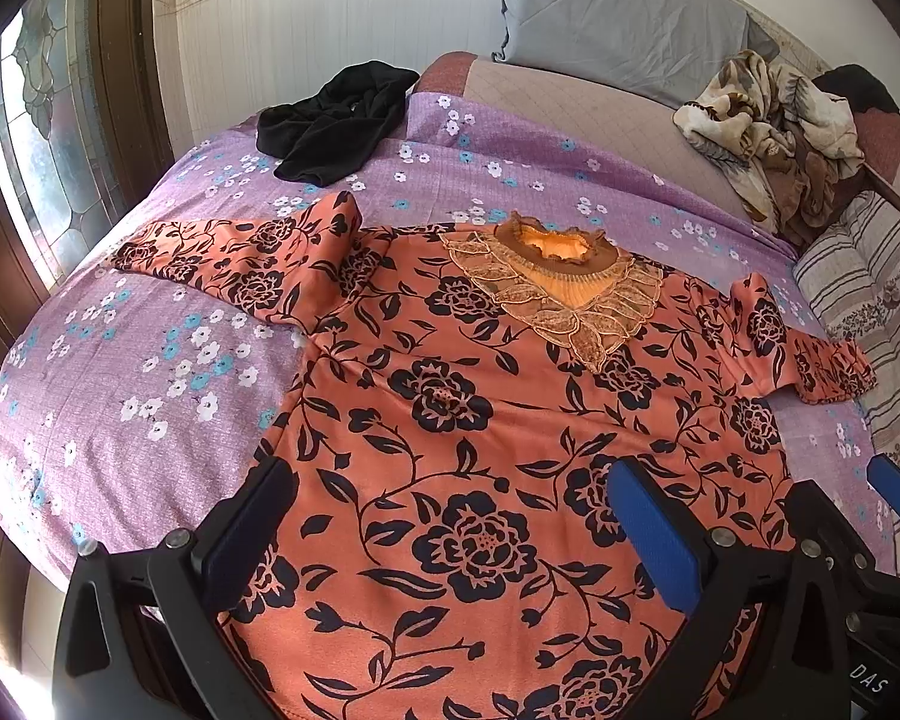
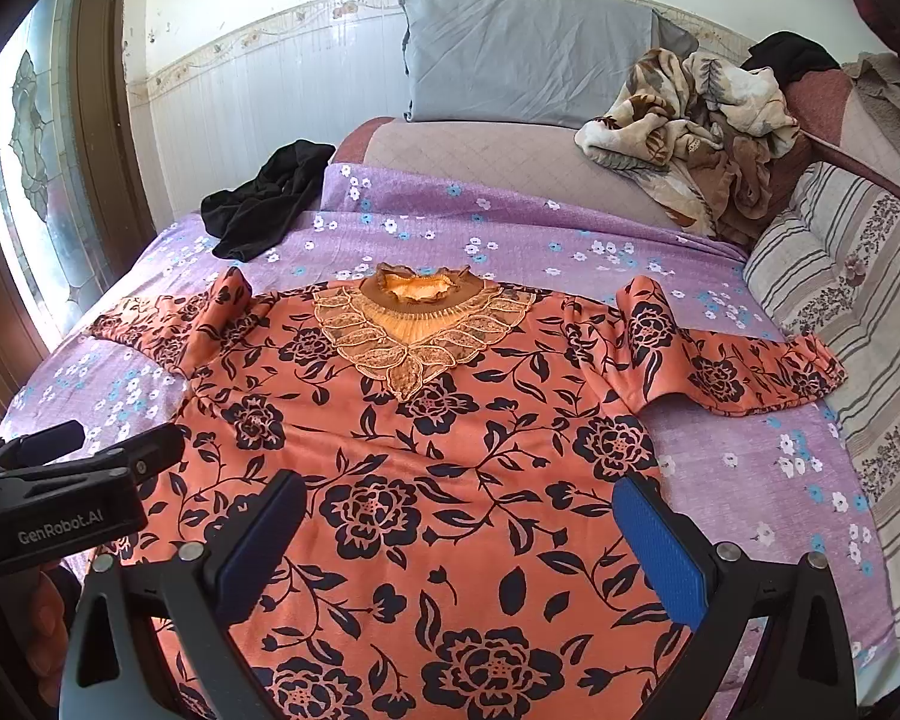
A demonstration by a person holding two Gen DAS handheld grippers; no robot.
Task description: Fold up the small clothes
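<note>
Left wrist view: the orange flowered top [image 1: 450, 432] lay flat, front up, on the purple bedsheet [image 1: 120, 372], lace collar [image 1: 558, 294] at the far end, hem nearest me, so its long axis ran straight away from both grippers. Sleeves were spread out to either side, across that axis. My left gripper [image 1: 462, 528] hung over the lower body of the top with jaws wide apart, nothing between the pads. Right wrist view showed the same: right gripper [image 2: 468, 546] spread fully, empty, over the hem end, with the left one just beside it on its left. I judged the left sleeve [image 1: 222, 264] closer to my left hand and the right sleeve [image 2: 732, 360] closer to my right, so a sleeve fold would go one per side. Farther out: a black garment [image 1: 330, 120] on the sheet's far left corner, a gray pillow [image 2: 528, 54] against the wall, a crumpled blanket [image 2: 690, 120] to the right.
</note>
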